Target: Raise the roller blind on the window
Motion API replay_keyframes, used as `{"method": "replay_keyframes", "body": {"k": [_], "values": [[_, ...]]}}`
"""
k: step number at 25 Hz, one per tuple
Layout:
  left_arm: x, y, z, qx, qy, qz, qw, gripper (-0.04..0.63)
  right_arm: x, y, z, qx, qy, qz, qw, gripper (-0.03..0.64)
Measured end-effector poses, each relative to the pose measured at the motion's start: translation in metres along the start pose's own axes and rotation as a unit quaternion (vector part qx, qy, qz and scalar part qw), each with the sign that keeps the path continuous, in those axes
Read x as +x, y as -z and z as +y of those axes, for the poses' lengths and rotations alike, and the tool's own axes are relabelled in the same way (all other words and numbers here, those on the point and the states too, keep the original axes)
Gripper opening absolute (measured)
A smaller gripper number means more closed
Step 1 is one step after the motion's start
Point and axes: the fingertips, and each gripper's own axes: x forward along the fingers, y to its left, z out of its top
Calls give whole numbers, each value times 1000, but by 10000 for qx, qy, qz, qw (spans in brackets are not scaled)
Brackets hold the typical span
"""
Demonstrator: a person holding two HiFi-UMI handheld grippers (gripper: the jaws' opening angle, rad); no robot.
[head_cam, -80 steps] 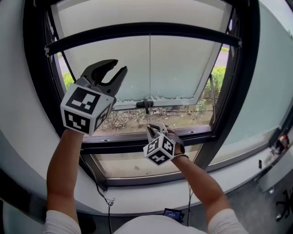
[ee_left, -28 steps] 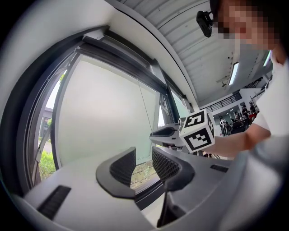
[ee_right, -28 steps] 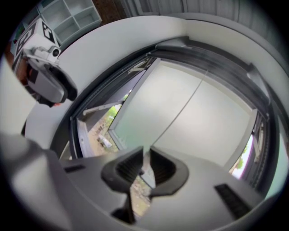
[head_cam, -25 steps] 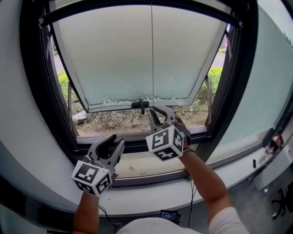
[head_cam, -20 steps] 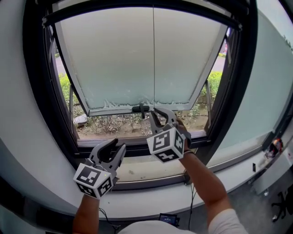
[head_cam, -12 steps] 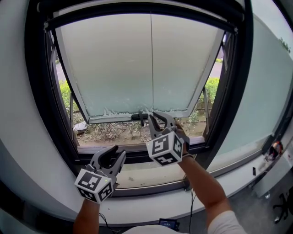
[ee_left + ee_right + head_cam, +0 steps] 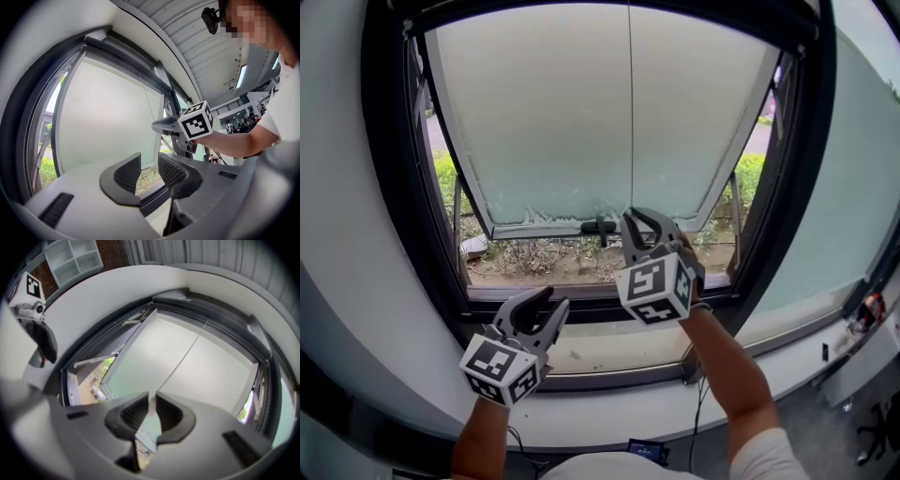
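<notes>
Head view: roller blind (image 7: 773, 19) shows only as a dark bar along the top of the window (image 7: 389, 187). Its thin pull cord (image 7: 630, 112) hangs straight down the middle, in front of the pale tilted sash (image 7: 544, 122). At the cord's lower end sit the right tongs (image 7: 643, 225); the left tongs (image 7: 539, 311) are lower, near the sill (image 7: 609, 345).

Left gripper view: the 2 jaws stand spread, nothing between them.

Right gripper view: the 2 jaws are nearly together, pinching the cord at their tips.
</notes>
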Motion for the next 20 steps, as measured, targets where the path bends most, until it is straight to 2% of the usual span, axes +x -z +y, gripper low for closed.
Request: {"method": "replay_keyframes", "body": {"k": [11, 20], "values": [[-1, 5, -2, -38, 37, 49, 10000, 130, 0, -16, -21, 76, 312, -234, 9992, 58], [-3, 3, -3, -40, 24, 29, 10000, 130, -4, -23, -27, 37, 366, -355, 9987, 58]]}}
